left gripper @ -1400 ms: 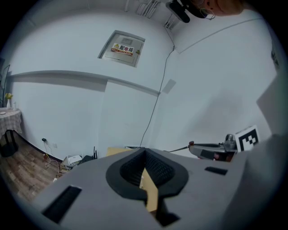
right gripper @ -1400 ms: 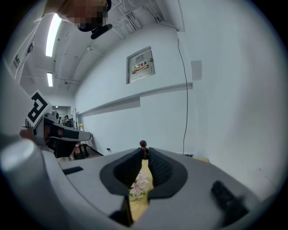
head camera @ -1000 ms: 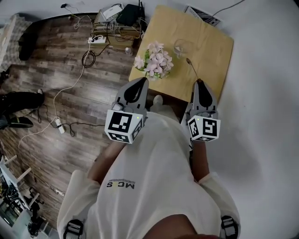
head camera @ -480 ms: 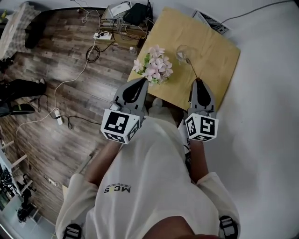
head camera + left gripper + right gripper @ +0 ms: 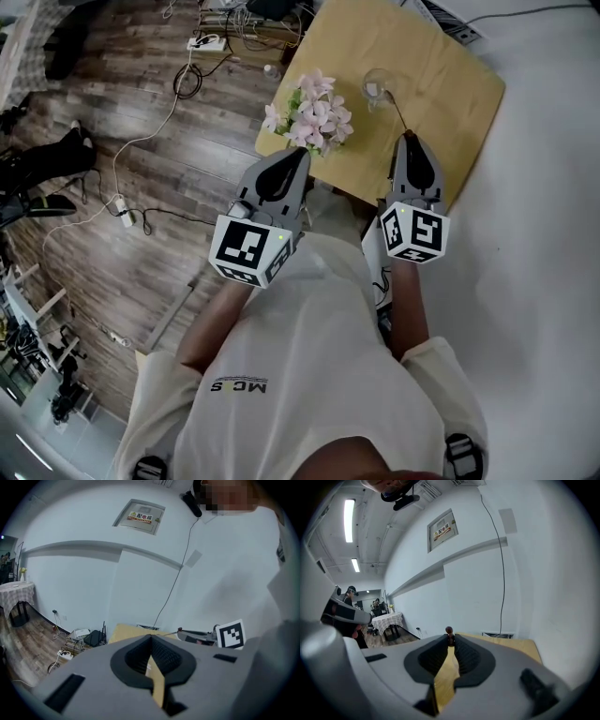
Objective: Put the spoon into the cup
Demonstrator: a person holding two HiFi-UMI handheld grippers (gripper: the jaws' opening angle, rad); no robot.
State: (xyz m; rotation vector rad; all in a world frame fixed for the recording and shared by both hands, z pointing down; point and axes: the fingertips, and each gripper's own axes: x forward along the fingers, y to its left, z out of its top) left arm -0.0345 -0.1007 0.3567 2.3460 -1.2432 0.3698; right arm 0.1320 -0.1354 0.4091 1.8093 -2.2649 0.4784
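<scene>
A clear glass cup [image 5: 377, 84] stands on the yellow wooden table [image 5: 450, 84], to the right of a pink flower bunch. My right gripper [image 5: 410, 138] is shut on the handle of a thin dark spoon [image 5: 397, 112]. The spoon points away from me and its far end reaches the cup's rim. In the right gripper view the spoon's end [image 5: 449, 631] pokes out between the shut jaws [image 5: 450, 638]. My left gripper [image 5: 298, 153] hovers at the table's near edge below the flowers, shut with nothing in it [image 5: 151, 638].
The pink flowers [image 5: 314, 112] stand left of the cup. Cables and a power strip [image 5: 202, 42] lie on the wood floor left of the table. A white wall with a mounted box [image 5: 140, 515] is behind the table. A checked-cloth table [image 5: 389, 619] stands far off.
Both grippers have moved forward toward the table. The spoon's far end has gone from short of the cup to its rim. The left gripper stays shut and empty.
</scene>
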